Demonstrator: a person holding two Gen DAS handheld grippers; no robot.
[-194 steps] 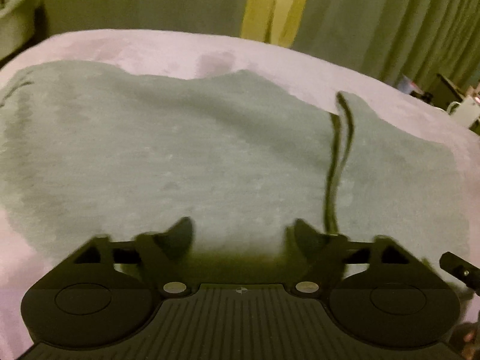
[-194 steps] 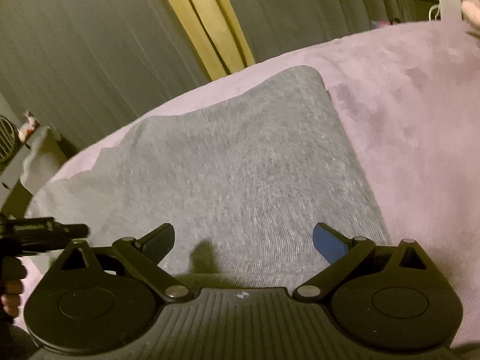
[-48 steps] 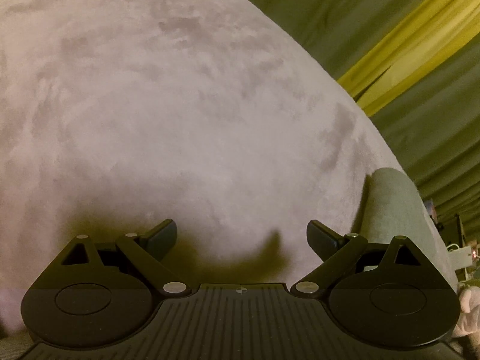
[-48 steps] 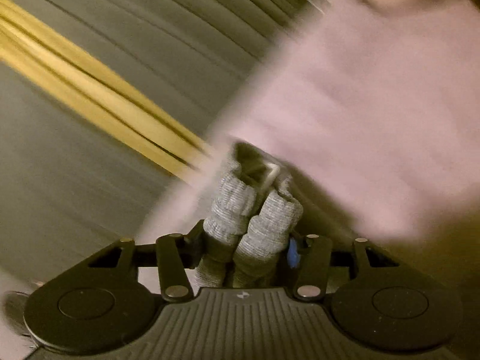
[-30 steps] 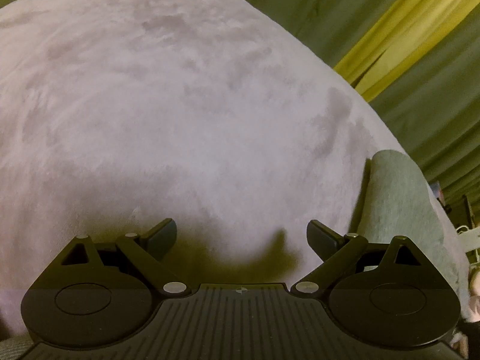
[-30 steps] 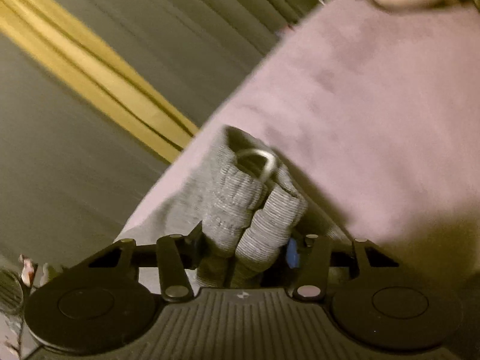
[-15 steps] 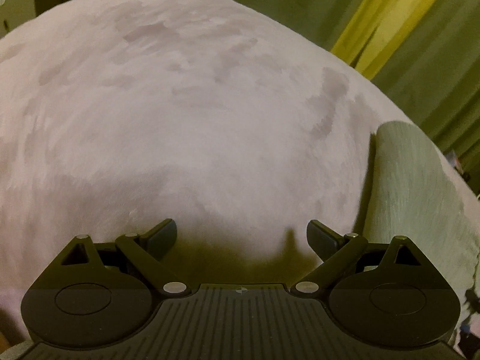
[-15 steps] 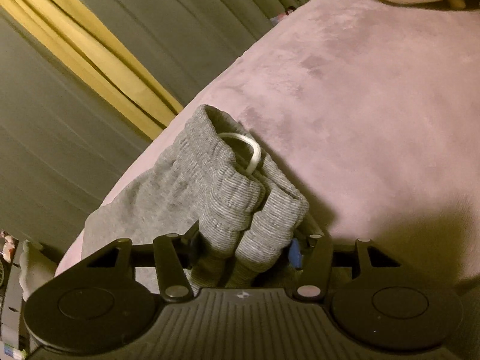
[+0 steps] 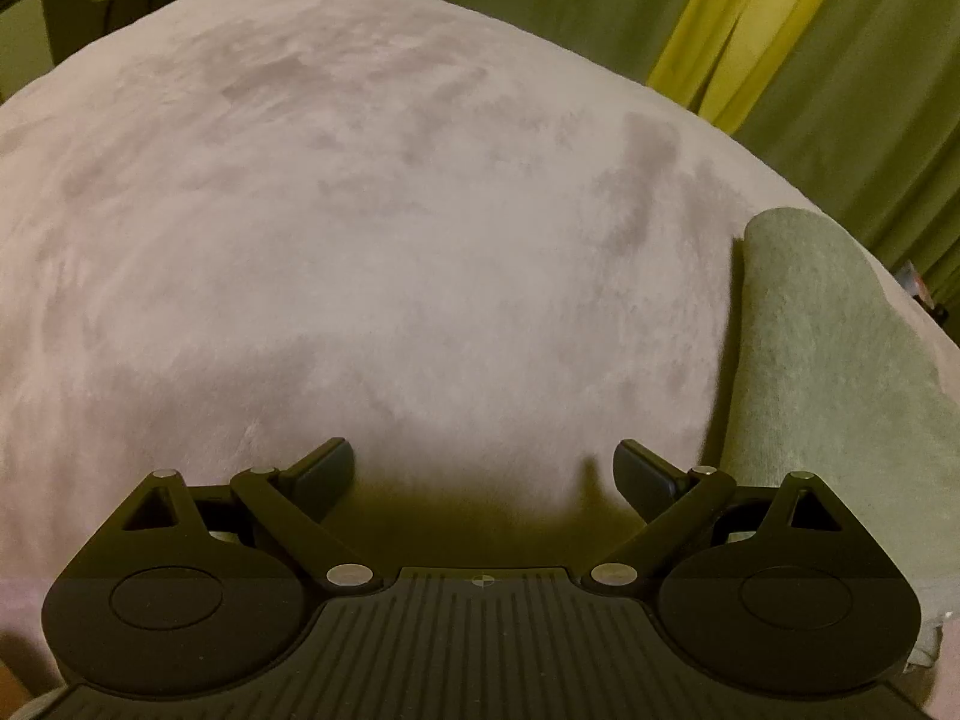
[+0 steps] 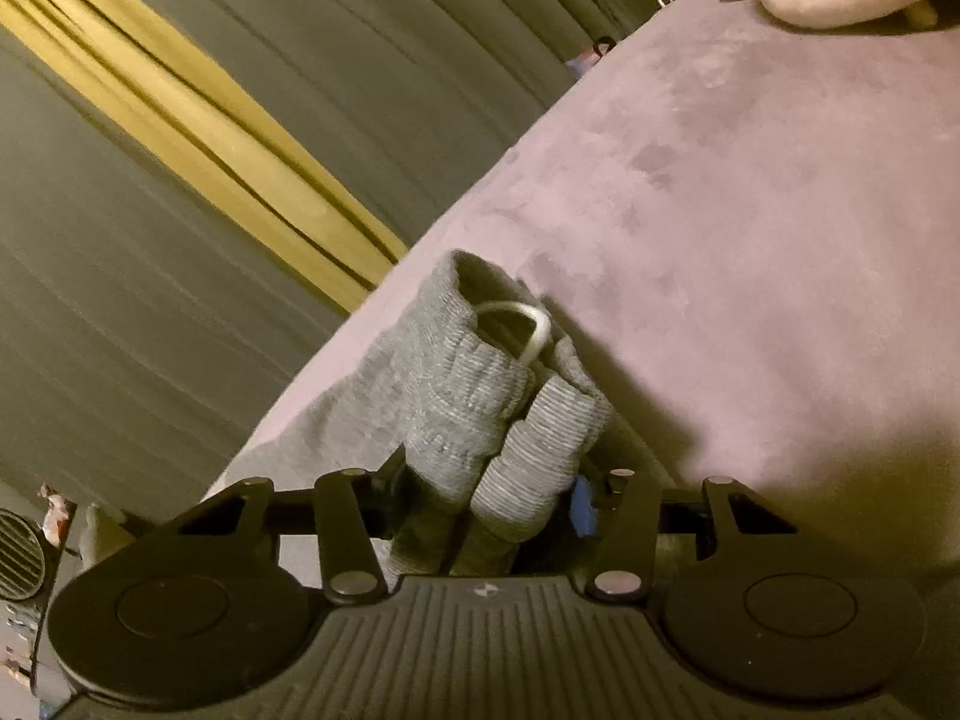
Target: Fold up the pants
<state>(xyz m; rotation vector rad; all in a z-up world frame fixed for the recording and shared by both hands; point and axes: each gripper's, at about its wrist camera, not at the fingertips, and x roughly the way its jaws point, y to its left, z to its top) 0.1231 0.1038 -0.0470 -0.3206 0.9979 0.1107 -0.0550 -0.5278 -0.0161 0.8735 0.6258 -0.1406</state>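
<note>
Over the mauve plush bedspread (image 9: pixel 372 228) both tools hang at a downward slant, and the grey pants (image 10: pixel 480 396) are split between the two views. Seen from the right wrist, the right gripper (image 10: pixel 489 498) has the thick ribbed end of the garment bunched between its jaws, two rolled humps of knit with a pale cord loop (image 10: pixel 528 330) poking out behind them; the jaws are closing on that bunch just now, and the cloth plainly fills the gap. Behind the grip the fabric trails back along the bed's edge, close to the drawn curtain (image 10: pixel 210 120) with its yellow stripe. The left gripper (image 9: pixel 483 474) holds nothing: its jaws stand spread wide above bare bedspread, and the only pants it sees is a rounded folded edge (image 9: pixel 828 348) lying off to its right, just beside that finger. To my eye the fold is partway done, with one end gathered and ready to be carried or laid. The risk I'd watch is the bundle itself: it is fat and springy, gripped as a wad and not as a flat edge, so a layer could slide out and the stack skew when it is moved. The cord loop might also snag on a finger. And since the cloth lies so near the bed's edge, a careless tug could drag it over the side.
</note>
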